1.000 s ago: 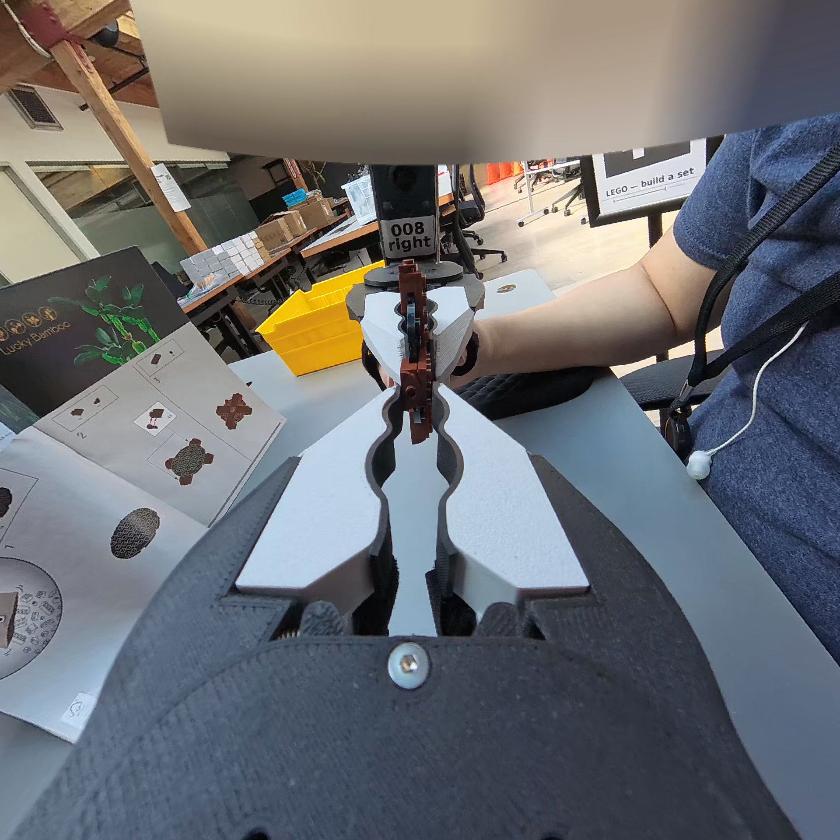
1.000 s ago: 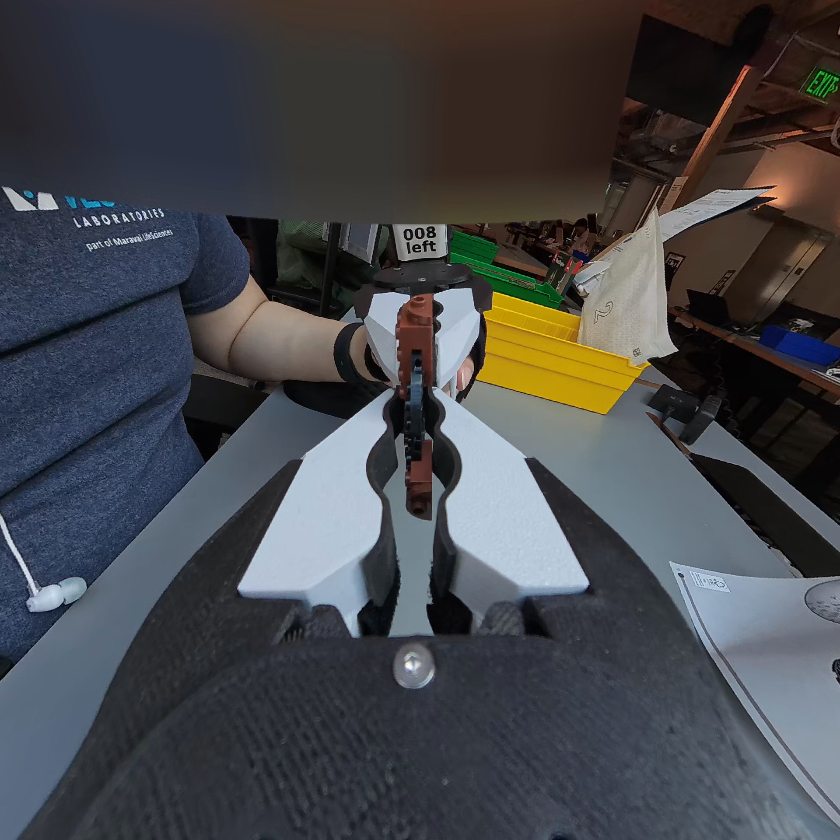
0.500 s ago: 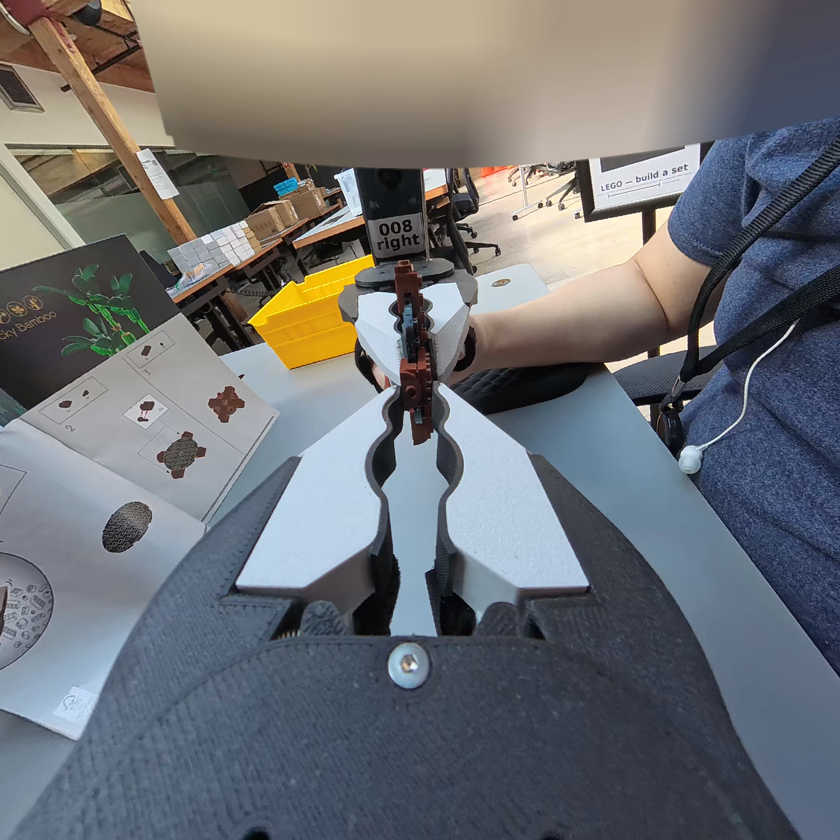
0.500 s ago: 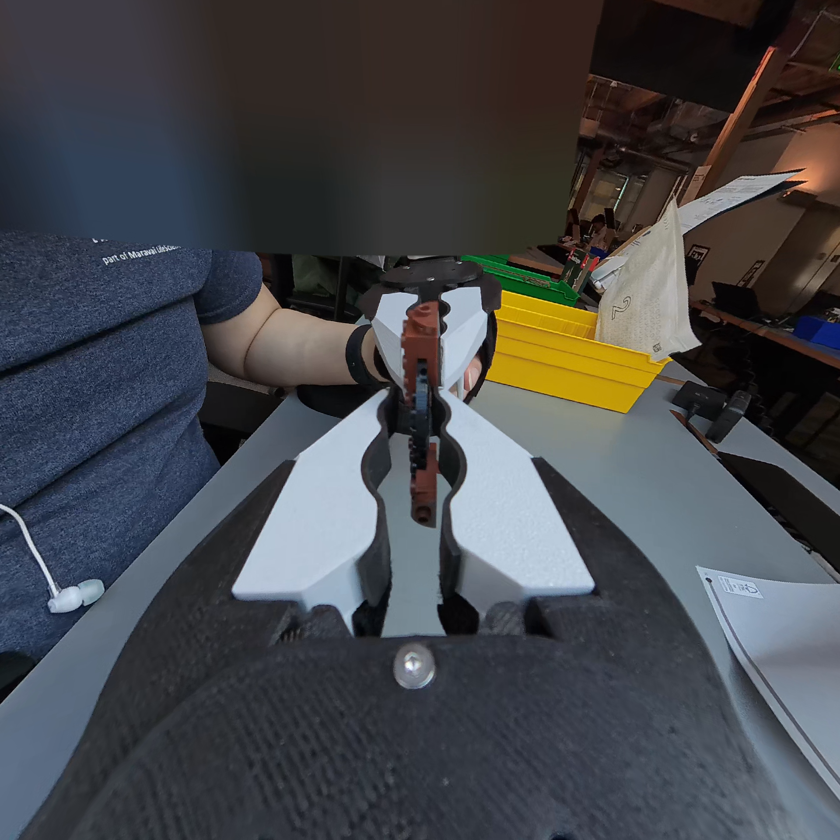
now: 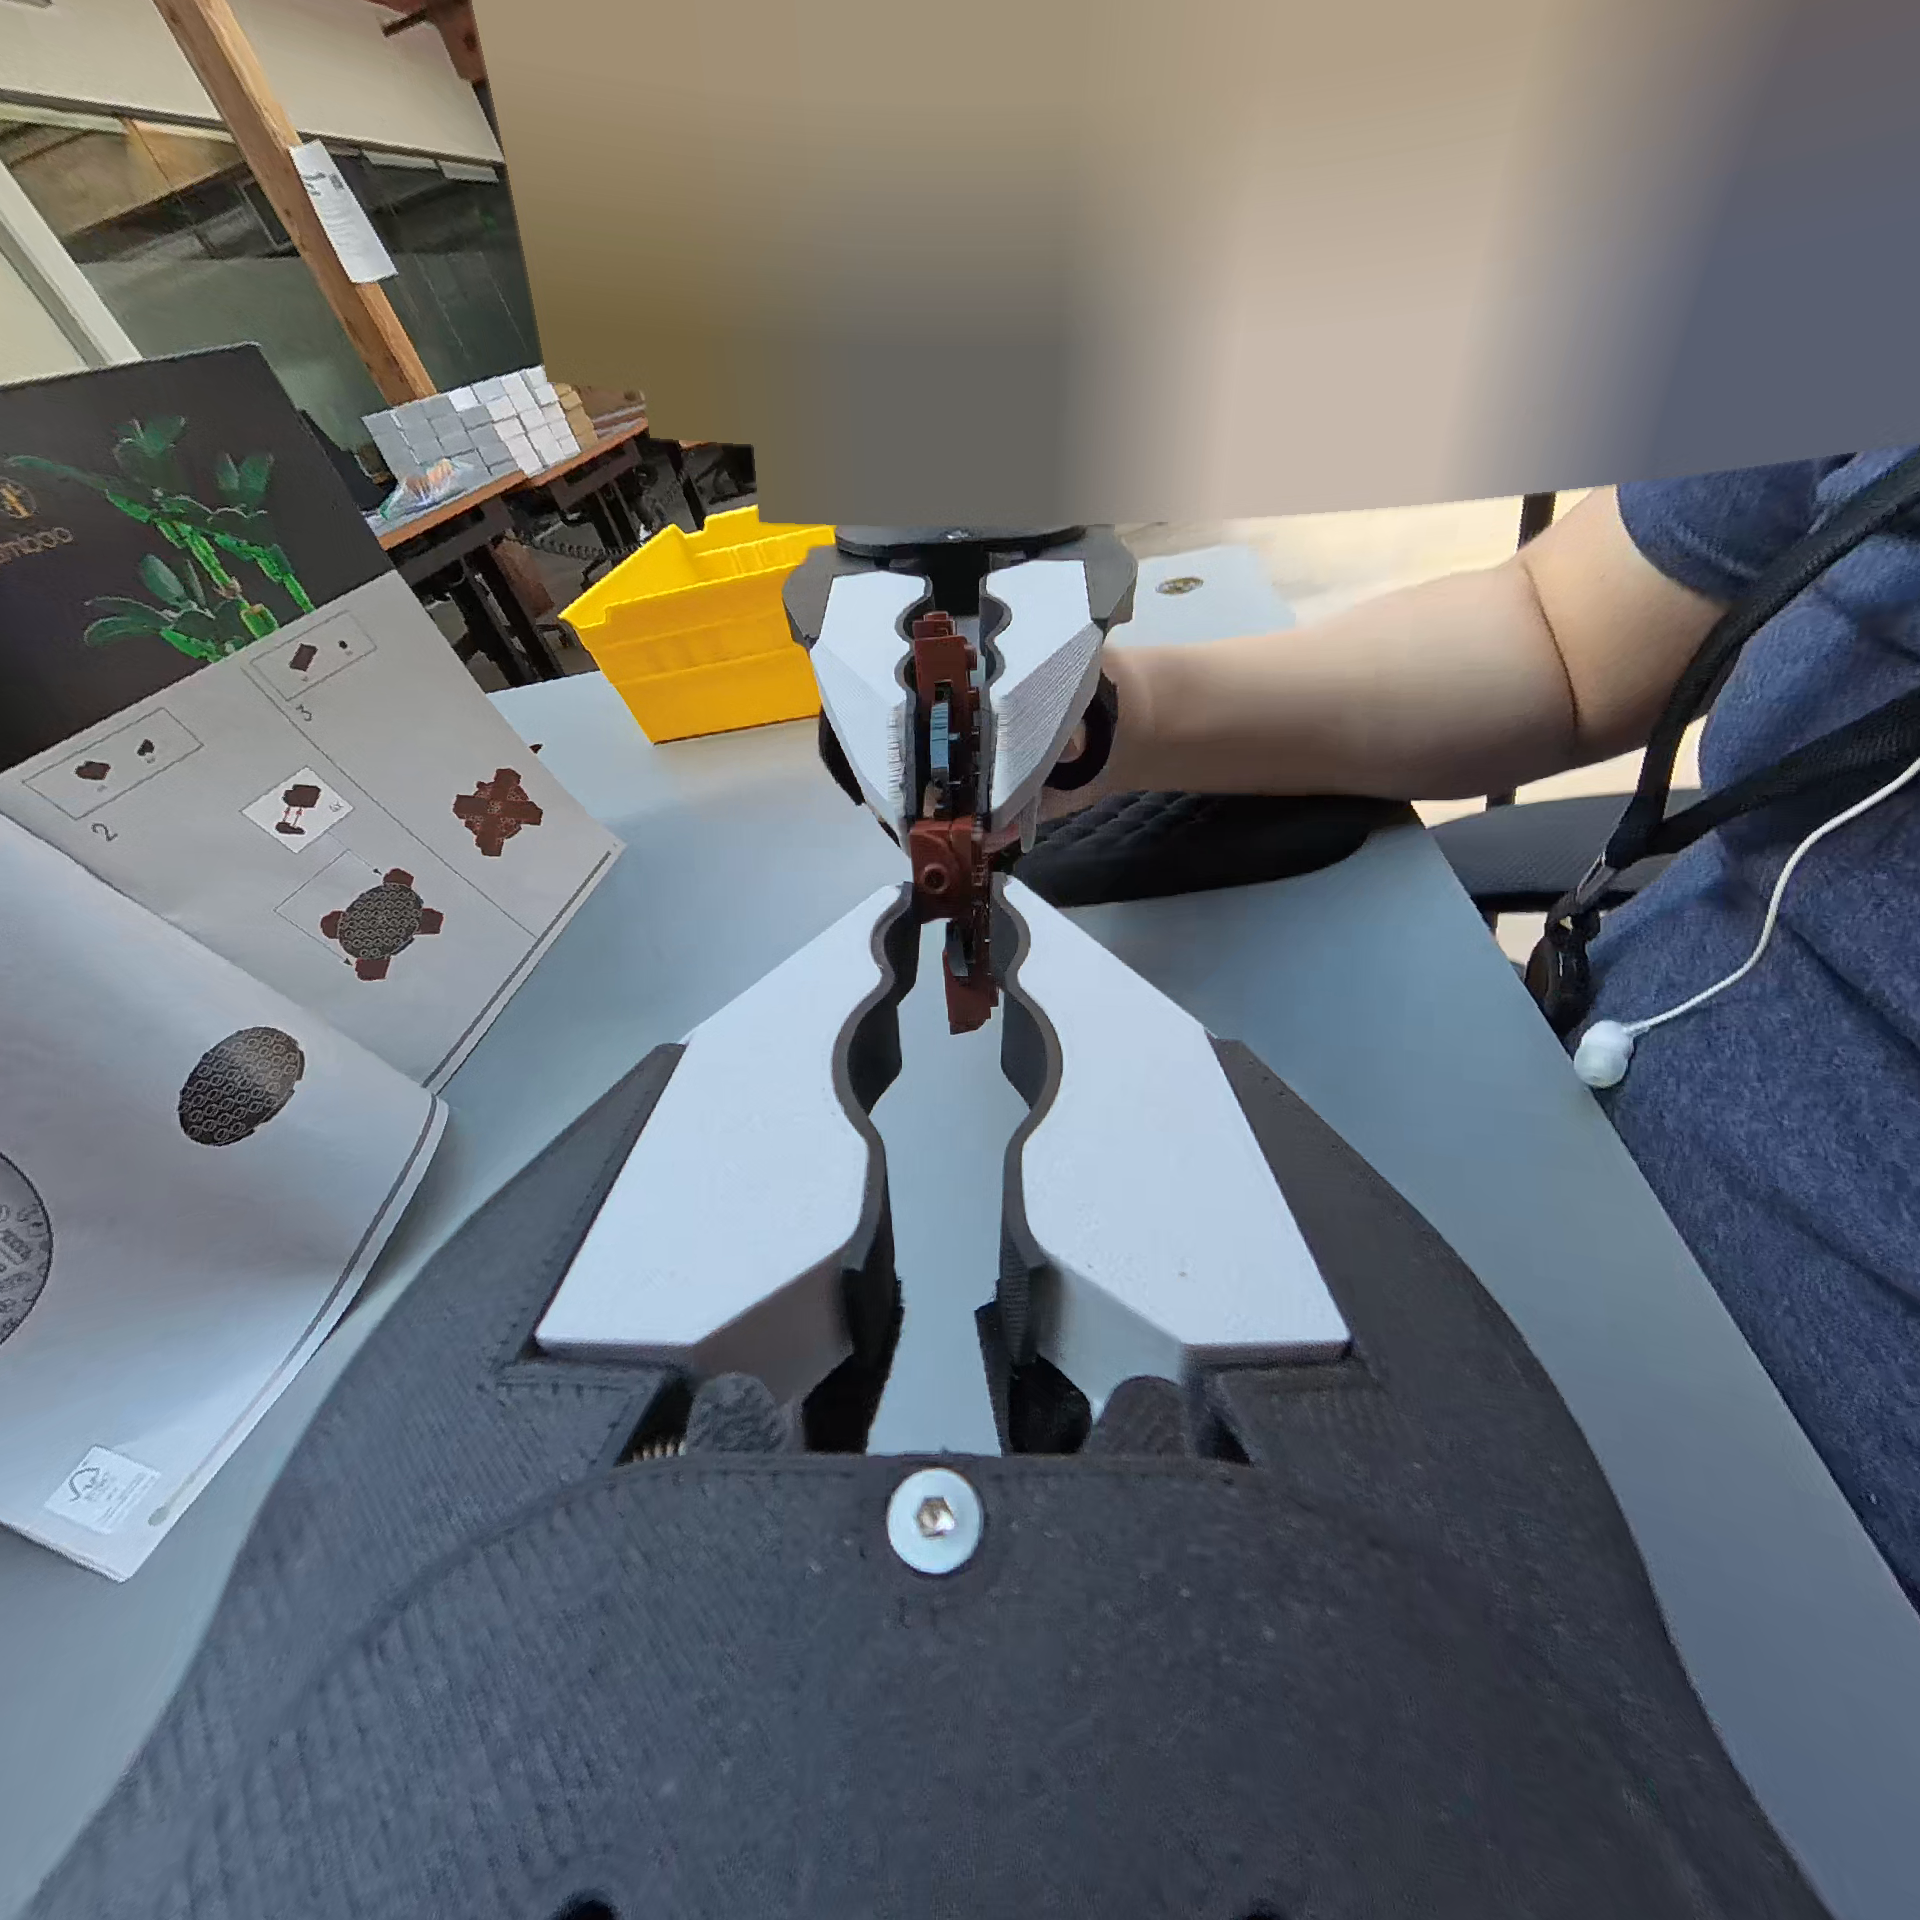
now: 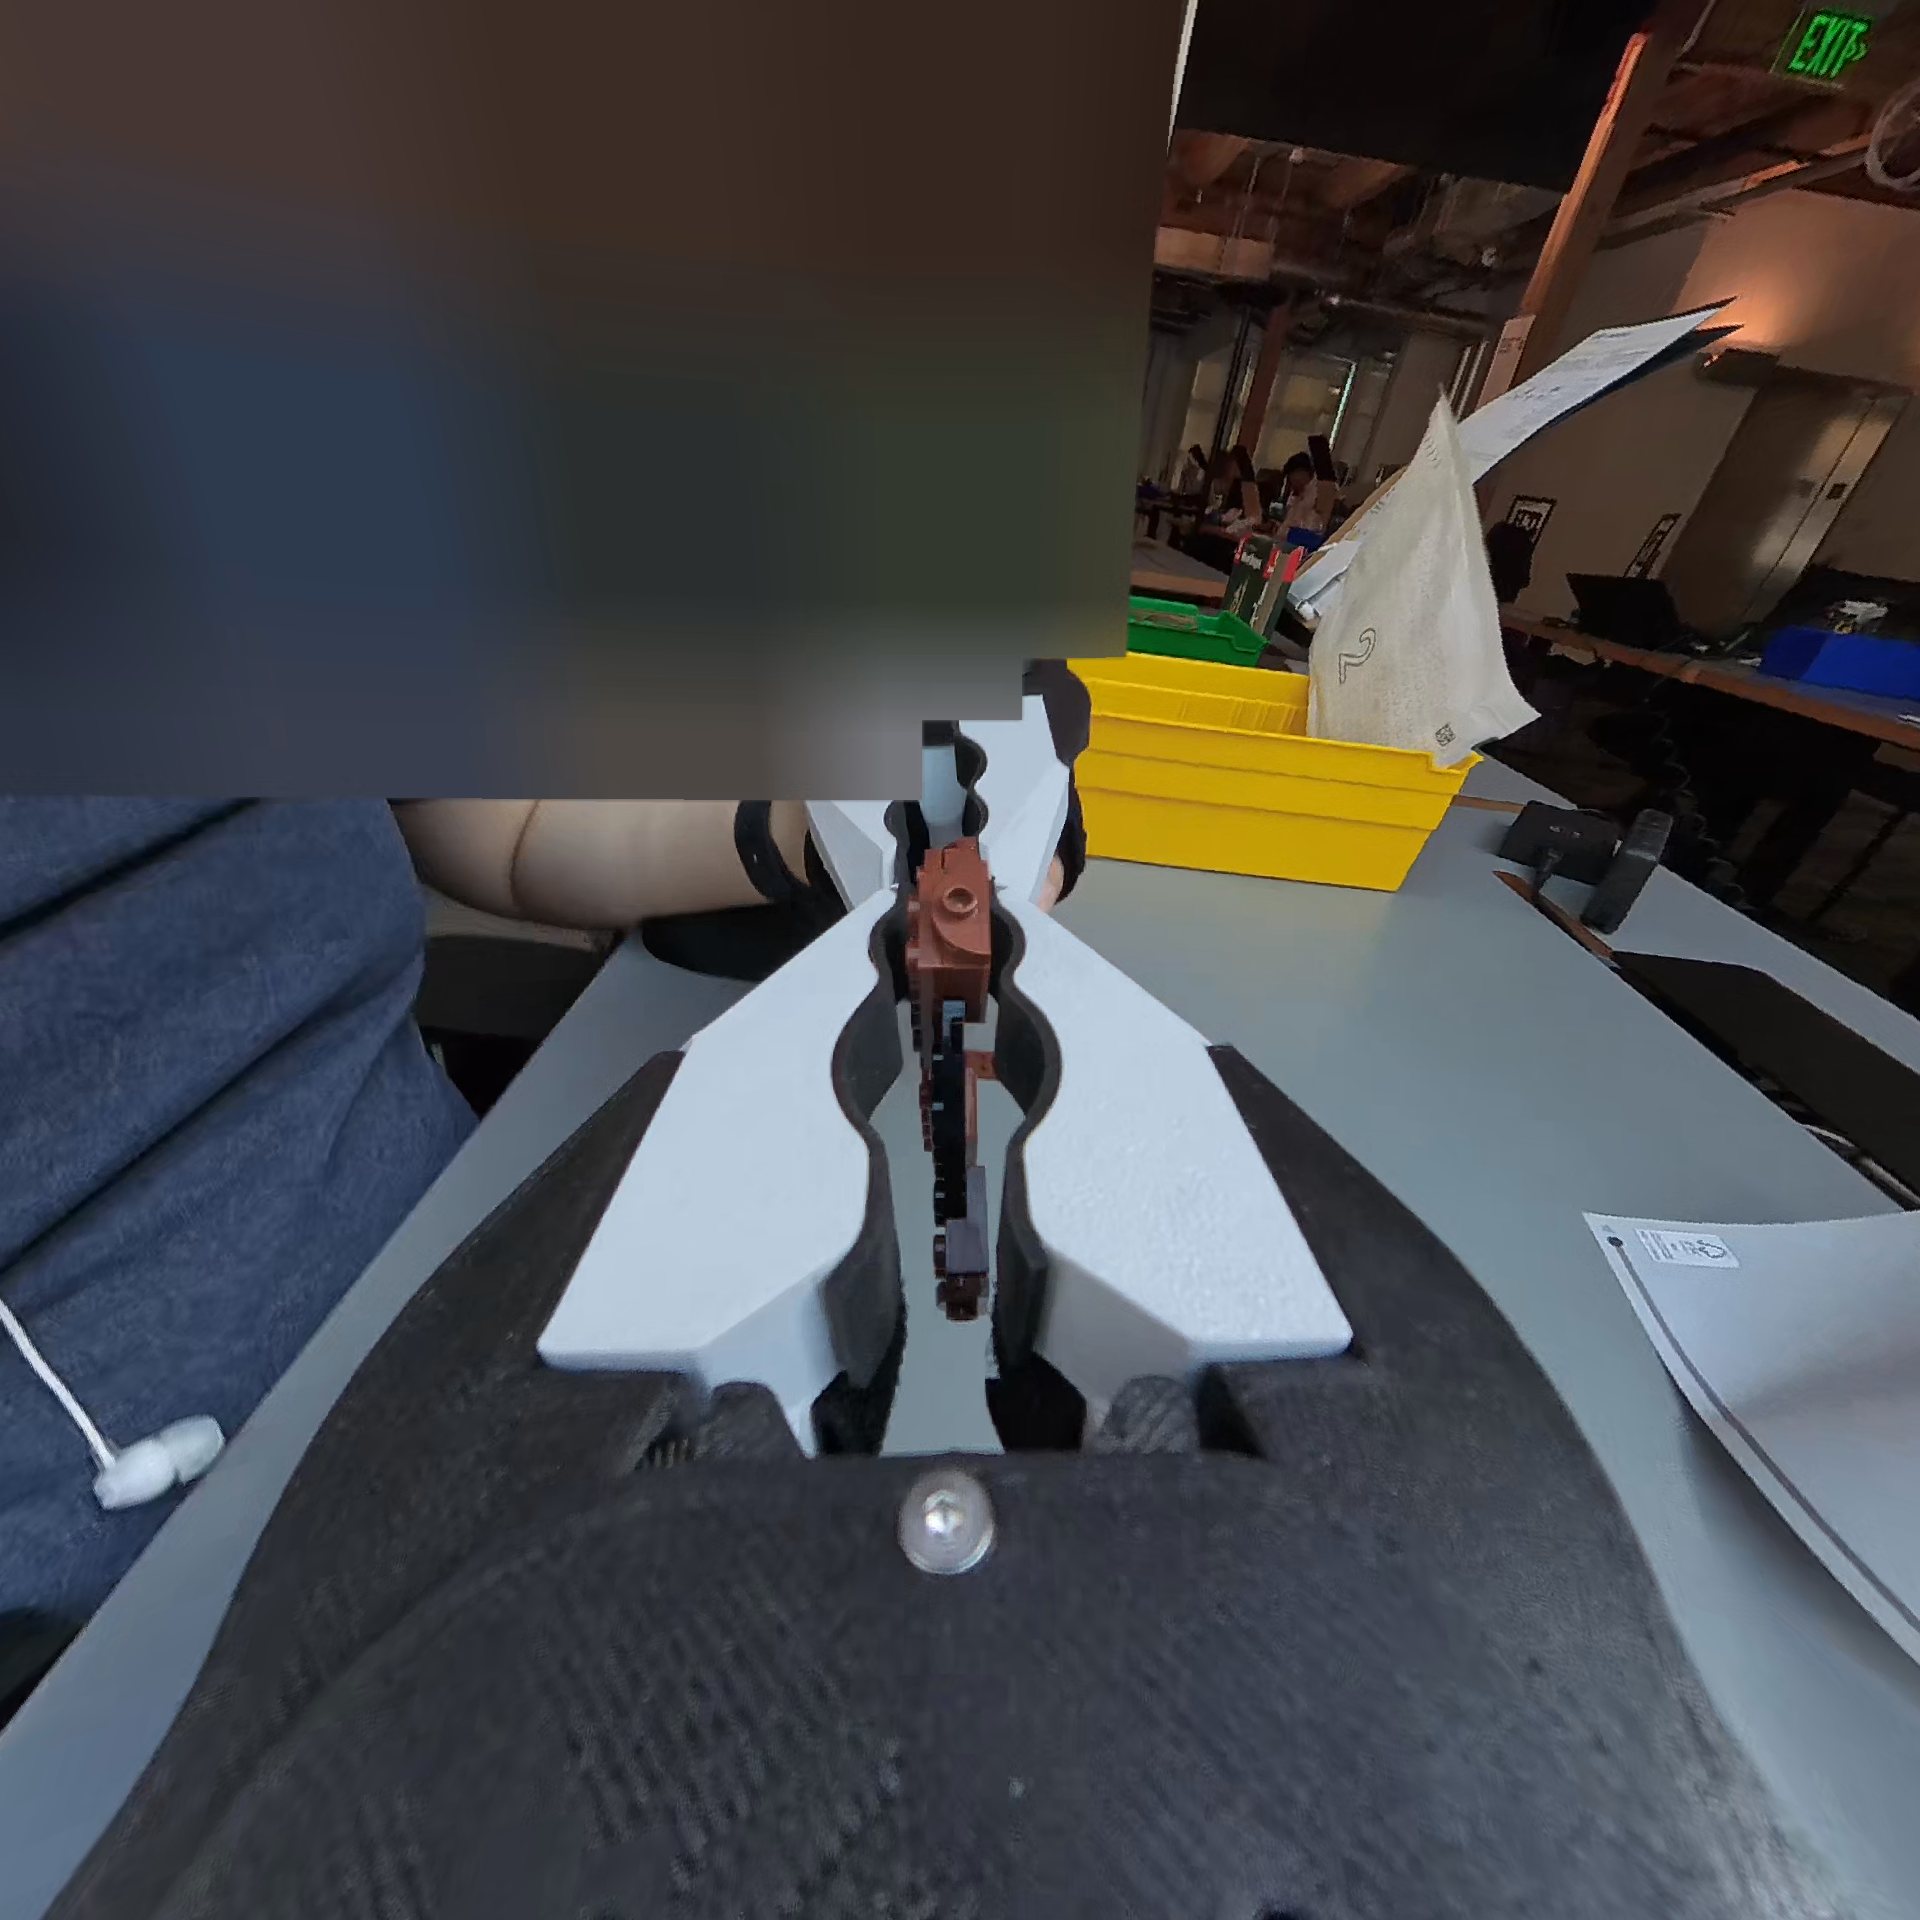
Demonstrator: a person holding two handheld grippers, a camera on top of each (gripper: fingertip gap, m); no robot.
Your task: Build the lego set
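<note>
1. The brown and black lego assembly (image 5: 951, 831) sits at the centre of both wrist views, held edge-on above the grey table (image 5: 1299, 997), between two grippers that meet tip to tip.
2. The left gripper (image 5: 948, 914) has its jaws pinched on the near end of the assembly; the right gripper (image 6: 951, 925) has its jaws clamped along it, with most of the piece lying between the white fingers (image 6: 1132, 1164).
3. The open instruction booklet (image 5: 260, 883), at the left of the left wrist view, carries printed diagrams and step numbers; its writing is left unread.
4. A yellow bin (image 5: 707, 644) stands behind the grippers at upper centre. In the right wrist view a white paper bag (image 6: 1403, 613) leans in it.
5. The person's forearm (image 5: 1403, 675) reaches in from the right, resting near a black pad (image 5: 1195, 842). A white earbud (image 5: 1600, 1065) hangs against the blue shirt.
</note>
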